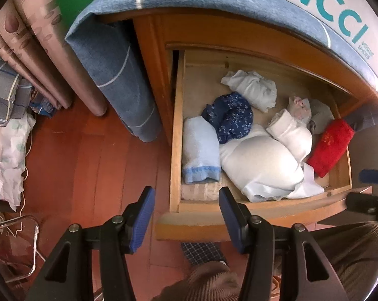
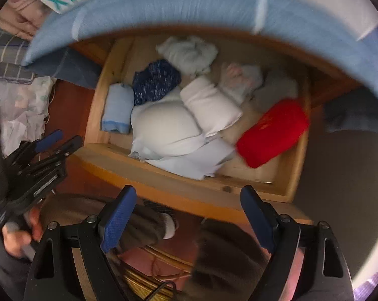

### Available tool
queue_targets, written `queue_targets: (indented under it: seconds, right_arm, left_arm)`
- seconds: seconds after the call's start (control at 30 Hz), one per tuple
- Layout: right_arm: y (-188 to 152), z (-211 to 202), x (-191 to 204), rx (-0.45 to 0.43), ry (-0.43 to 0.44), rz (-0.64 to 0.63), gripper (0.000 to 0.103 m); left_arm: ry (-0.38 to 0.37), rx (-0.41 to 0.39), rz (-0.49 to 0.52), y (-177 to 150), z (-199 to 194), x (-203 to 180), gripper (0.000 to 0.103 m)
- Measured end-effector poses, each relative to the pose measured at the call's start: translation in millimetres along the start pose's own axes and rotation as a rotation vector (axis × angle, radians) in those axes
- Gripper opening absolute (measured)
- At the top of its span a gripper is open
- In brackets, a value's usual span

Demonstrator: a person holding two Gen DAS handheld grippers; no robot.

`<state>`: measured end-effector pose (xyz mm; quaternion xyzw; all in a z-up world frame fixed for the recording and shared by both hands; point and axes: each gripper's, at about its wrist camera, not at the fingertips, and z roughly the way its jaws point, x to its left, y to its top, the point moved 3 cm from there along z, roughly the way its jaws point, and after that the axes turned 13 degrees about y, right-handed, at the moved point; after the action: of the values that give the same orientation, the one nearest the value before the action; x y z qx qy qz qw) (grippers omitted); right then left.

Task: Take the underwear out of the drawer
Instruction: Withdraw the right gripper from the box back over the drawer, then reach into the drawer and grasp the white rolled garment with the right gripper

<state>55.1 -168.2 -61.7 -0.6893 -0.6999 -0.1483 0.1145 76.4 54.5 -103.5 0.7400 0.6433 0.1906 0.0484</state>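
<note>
The wooden drawer point(image 1: 175, 150) stands pulled open, also in the right wrist view point(image 2: 163, 175). It holds several folded pieces: a light blue roll point(image 1: 200, 150), a dark blue floral piece point(image 1: 230, 118), a large white bundle point(image 1: 261, 160), a white piece at the back point(image 1: 254, 87) and a red roll point(image 1: 330, 145) point(image 2: 274, 133). My left gripper point(image 1: 186, 198) is open and empty above the drawer's front left corner. My right gripper point(image 2: 189, 198) is open and empty in front of the drawer's front edge. The left gripper also shows at the left of the right wrist view point(image 2: 53, 140).
A blue cloth point(image 1: 118, 75) covers the cabinet top and hangs down its left side. A white box with teal letters point(image 1: 339, 7) lies on top. Curtains point(image 1: 33, 37) and bedding point(image 1: 5, 92) stand at the left over a red-brown floor point(image 1: 93, 163). My knees point(image 1: 206, 281) are below the drawer.
</note>
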Motion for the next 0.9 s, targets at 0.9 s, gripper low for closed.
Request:
queue_targets:
  seconds: [0.9]
  right_arm:
    - [55.1,154.6,7.7,0.285,-0.197,0.026,0.085]
  left_arm:
    - [0.023,0.078,-0.017,6.9,26.9,17.5,0.054]
